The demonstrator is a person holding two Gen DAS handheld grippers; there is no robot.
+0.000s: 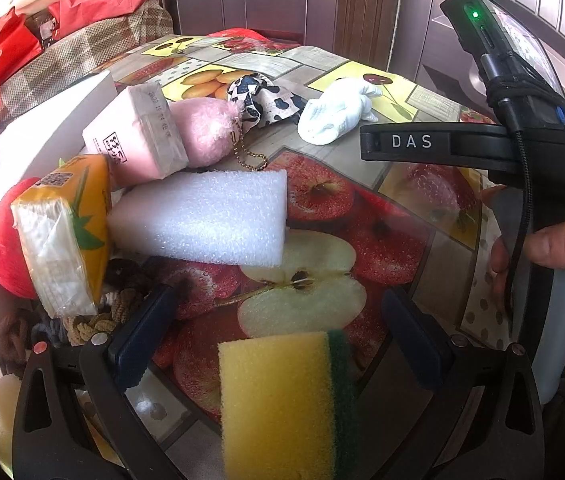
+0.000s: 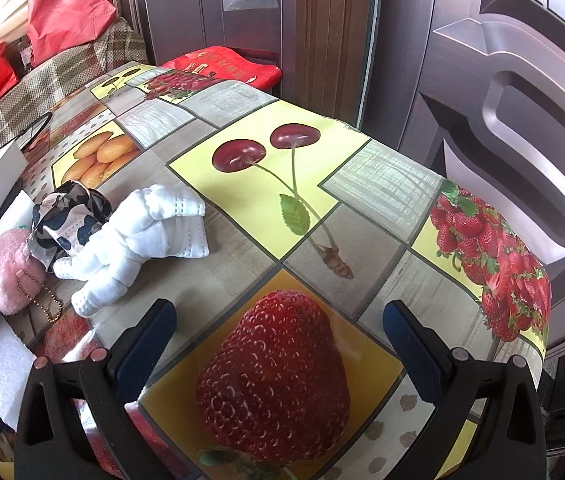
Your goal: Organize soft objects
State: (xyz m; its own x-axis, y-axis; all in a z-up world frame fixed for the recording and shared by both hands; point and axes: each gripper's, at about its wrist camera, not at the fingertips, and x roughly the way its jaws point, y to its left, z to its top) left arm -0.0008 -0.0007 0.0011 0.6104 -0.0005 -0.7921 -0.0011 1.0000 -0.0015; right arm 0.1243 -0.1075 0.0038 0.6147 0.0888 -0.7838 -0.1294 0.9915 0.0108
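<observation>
In the left wrist view my left gripper [image 1: 278, 320] is open and empty; a yellow sponge with a green scrub side [image 1: 286, 400] lies just below, between its jaws. Ahead lie a white foam block [image 1: 206, 220], an orange tissue pack [image 1: 66, 232], a pink tissue pack [image 1: 134, 132], a pink fluffy pouch [image 1: 202, 128], a black-and-white cloth [image 1: 262, 98] and a white sock bundle [image 1: 334, 112]. My right gripper [image 2: 278, 324] is open and empty above the tablecloth; the white bundle [image 2: 138, 240], cloth [image 2: 66, 216] and pouch [image 2: 10, 272] lie to its left.
The table wears a fruit-print cloth [image 2: 322, 184]. A white box [image 1: 22, 152] stands at the left with a red soft ball [image 1: 6, 248] and hair ties [image 1: 94, 320] by it. The right gripper's handle [image 1: 542, 168] rises at the right. Doors stand behind; red bags [image 2: 66, 4] at back left.
</observation>
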